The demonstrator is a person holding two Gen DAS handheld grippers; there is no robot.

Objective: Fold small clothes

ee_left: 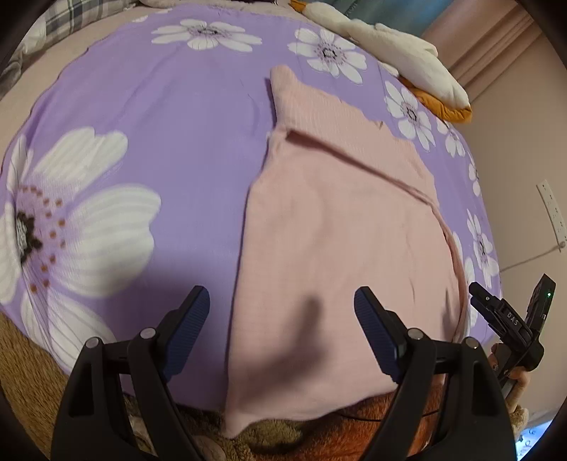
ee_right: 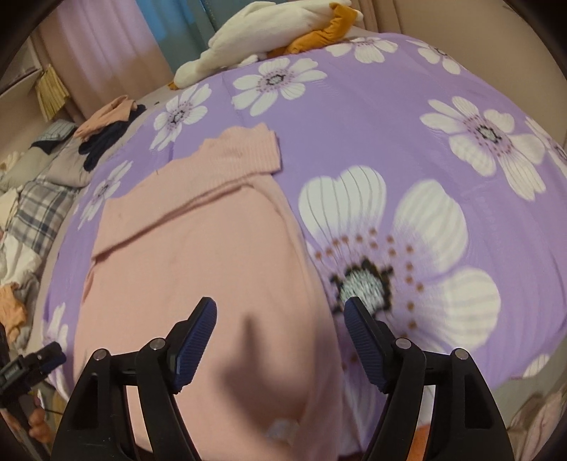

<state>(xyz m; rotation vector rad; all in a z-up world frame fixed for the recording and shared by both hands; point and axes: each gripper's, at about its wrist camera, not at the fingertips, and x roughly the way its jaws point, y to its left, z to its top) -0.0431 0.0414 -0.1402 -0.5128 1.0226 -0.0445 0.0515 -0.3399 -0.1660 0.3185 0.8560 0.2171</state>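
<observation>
A pink knit top [ee_left: 336, 230] lies flat on the purple flowered sheet [ee_left: 159, 124], its ribbed collar [ee_left: 304, 103] pointing away from me and one sleeve folded across the chest. My left gripper [ee_left: 281, 296] hovers open over the top's near left edge, with nothing between its blue pads. In the right wrist view the same top [ee_right: 198, 266] fills the left half. My right gripper [ee_right: 280, 305] stands open above its near right edge, also holding nothing. Each gripper shows at the other view's border [ee_left: 482, 298] [ee_right: 49, 358].
White and orange soft items [ee_left: 407, 64] lie at the sheet's far edge [ee_right: 276, 32]. A heap of dark and peach clothes [ee_right: 106, 124] and plaid fabric [ee_right: 35, 212] sit beyond the sheet's left side. A brown and orange rug [ee_left: 319, 432] is below the near edge.
</observation>
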